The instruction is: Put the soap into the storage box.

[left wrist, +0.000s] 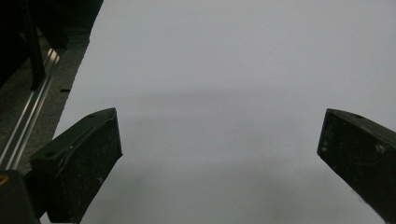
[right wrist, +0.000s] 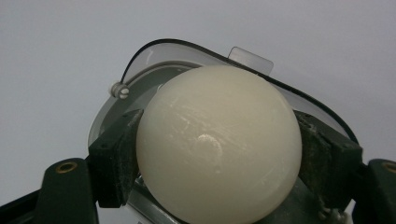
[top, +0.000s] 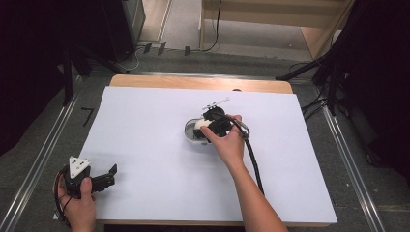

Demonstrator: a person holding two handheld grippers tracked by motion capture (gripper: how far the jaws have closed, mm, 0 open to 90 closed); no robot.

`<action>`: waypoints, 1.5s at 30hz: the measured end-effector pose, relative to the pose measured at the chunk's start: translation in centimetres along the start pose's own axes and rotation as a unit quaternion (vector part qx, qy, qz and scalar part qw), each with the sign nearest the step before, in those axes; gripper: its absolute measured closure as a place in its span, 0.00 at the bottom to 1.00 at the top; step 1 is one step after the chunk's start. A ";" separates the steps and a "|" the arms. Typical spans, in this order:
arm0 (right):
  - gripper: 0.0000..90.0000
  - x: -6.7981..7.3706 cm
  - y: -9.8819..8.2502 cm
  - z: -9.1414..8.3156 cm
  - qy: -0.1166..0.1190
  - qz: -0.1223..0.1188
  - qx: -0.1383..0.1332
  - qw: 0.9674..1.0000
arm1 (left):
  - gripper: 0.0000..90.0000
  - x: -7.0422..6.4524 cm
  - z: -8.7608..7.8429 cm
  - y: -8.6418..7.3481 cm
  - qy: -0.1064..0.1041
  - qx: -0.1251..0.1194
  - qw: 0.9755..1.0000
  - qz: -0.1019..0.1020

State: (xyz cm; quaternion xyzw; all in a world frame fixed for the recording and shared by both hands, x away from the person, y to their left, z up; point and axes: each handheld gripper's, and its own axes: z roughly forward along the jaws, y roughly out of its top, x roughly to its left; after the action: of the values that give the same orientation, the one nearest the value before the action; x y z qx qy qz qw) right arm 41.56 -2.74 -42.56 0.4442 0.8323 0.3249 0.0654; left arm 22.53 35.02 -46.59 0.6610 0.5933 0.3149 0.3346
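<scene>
A cream-white ball (right wrist: 219, 144) is clamped between the two black jaws of my right gripper (right wrist: 218, 154). Right behind and under it lies a small grey container (right wrist: 140, 81) with a clear lid (right wrist: 154, 53) swung open. In the high view the right gripper (top: 203, 126) holds the ball (top: 199, 124) over the container (top: 191, 133) near the middle of the table. My left gripper (top: 112, 175) rests at the near left corner, and its jaws (left wrist: 219, 133) stand wide apart over bare white sheet.
A white sheet (top: 145, 145) covers most of the wooden table (top: 193, 82). A thin white stick-like piece (top: 216, 103) lies just beyond the right gripper. The right gripper's black cable (top: 254, 159) trails toward the near edge. Metal rails (top: 43, 150) run along both sides.
</scene>
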 end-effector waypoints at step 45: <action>0.22 -2.5 -3.6 -4.6 0.009 0.035 -0.051 0.998 | 0.00 -0.1 0.0 0.0 0.003 0.003 1.000 0.003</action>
State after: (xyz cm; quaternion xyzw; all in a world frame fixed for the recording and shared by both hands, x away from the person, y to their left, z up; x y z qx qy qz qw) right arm 38.73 -8.34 -41.59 0.4663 0.7992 0.3730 0.0685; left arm 22.54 34.95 -46.59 0.6631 0.5930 0.3158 0.3299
